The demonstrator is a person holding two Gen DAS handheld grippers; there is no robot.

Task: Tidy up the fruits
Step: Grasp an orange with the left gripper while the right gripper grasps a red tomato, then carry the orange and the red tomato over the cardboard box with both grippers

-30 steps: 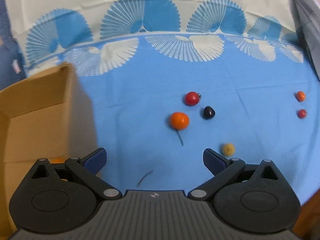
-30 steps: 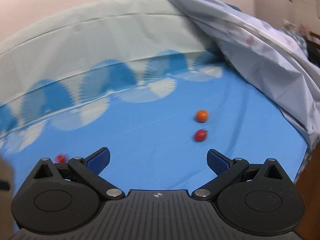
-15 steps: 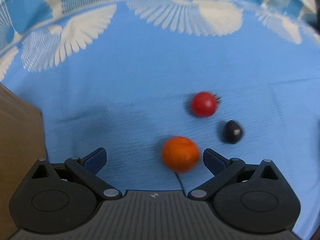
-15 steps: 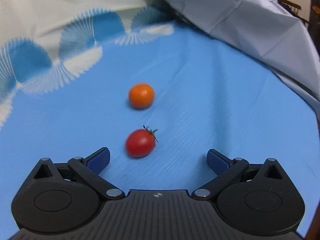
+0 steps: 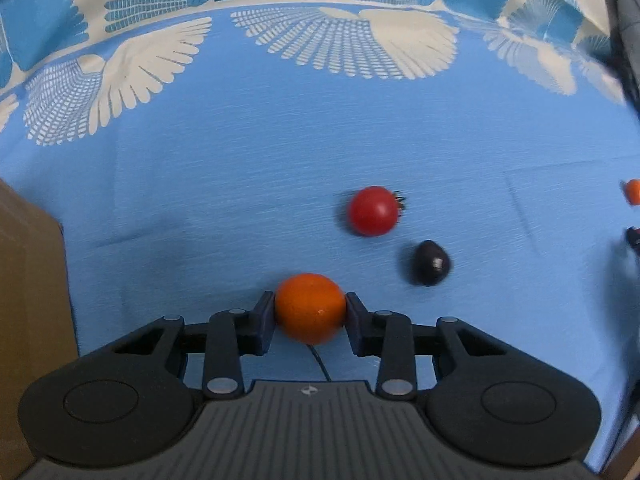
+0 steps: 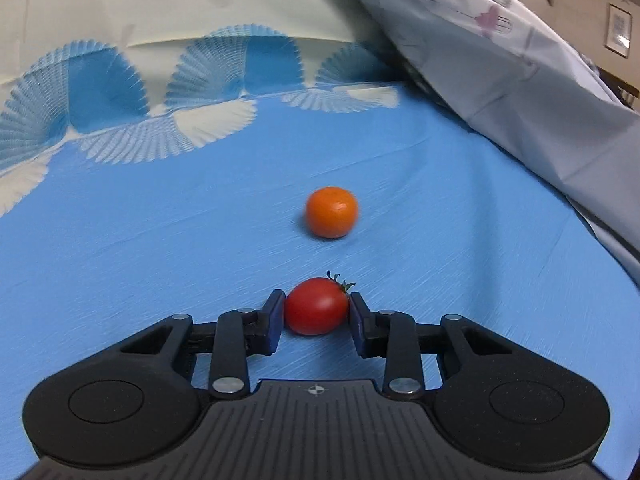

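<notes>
In the left wrist view my left gripper (image 5: 310, 308) is closing, and its pads press both sides of an orange tomato (image 5: 310, 307) lying on the blue cloth (image 5: 200, 200). A red tomato (image 5: 374, 211) and a dark purple fruit (image 5: 430, 263) lie just beyond it to the right. In the right wrist view my right gripper (image 6: 316, 307) is closing too, its pads against a red tomato with a green stem (image 6: 316, 306). A second orange tomato (image 6: 331, 212) sits on the cloth a little further ahead.
A brown cardboard box (image 5: 28, 300) stands at the left edge of the left wrist view. A pale grey sheet (image 6: 500, 80) is draped along the right side. The cloth has a white and blue fan pattern (image 5: 348, 36) at the back.
Both grippers dropped toward the cloth and moved forward onto their fruits. Their jaws, wide apart before, have come together on the orange tomato and the red tomato.
</notes>
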